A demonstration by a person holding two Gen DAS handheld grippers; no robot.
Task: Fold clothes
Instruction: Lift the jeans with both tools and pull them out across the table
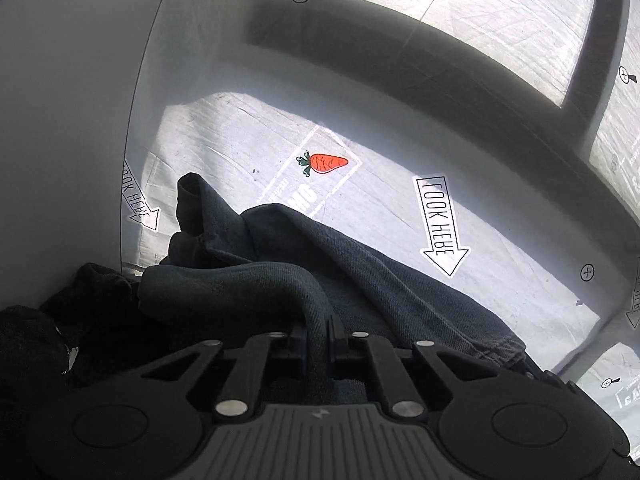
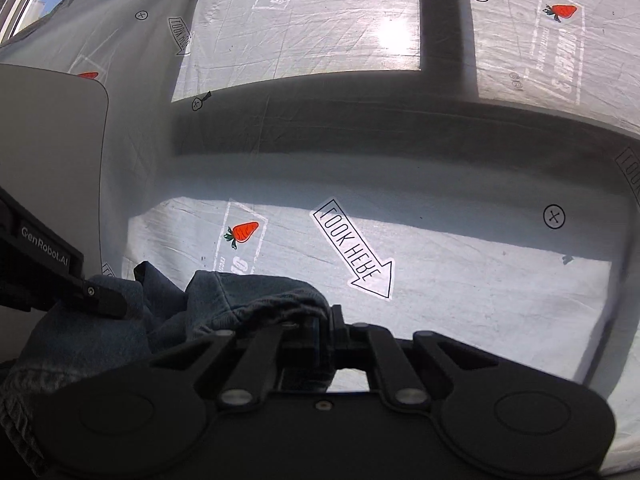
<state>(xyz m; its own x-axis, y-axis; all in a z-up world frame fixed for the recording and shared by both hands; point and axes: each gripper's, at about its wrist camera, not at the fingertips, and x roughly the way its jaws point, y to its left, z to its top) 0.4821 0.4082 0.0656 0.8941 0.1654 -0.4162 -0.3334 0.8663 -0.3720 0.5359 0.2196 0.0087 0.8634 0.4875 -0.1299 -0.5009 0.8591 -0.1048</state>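
A dark blue denim garment (image 1: pixel 360 280) hangs bunched in front of my left gripper (image 1: pixel 318 332), which is shut on a thick fold of it. In the right wrist view the same denim garment (image 2: pixel 240 300) is bunched at lower left, and my right gripper (image 2: pixel 326 328) is shut on its edge. The left gripper's black body (image 2: pixel 52 268) shows at the left of the right wrist view, close beside the cloth. A darker black cloth (image 1: pixel 80 320) lies at lower left in the left wrist view.
A white printed sheet (image 2: pixel 480 300) with carrot pictures (image 1: pixel 326 163), "LOOK HERE" arrows (image 2: pixel 354 252) and cross marks covers the surface below. Dark shadow bands (image 2: pixel 360 132) cross it. A pale grey panel (image 2: pixel 52 160) stands at the left.
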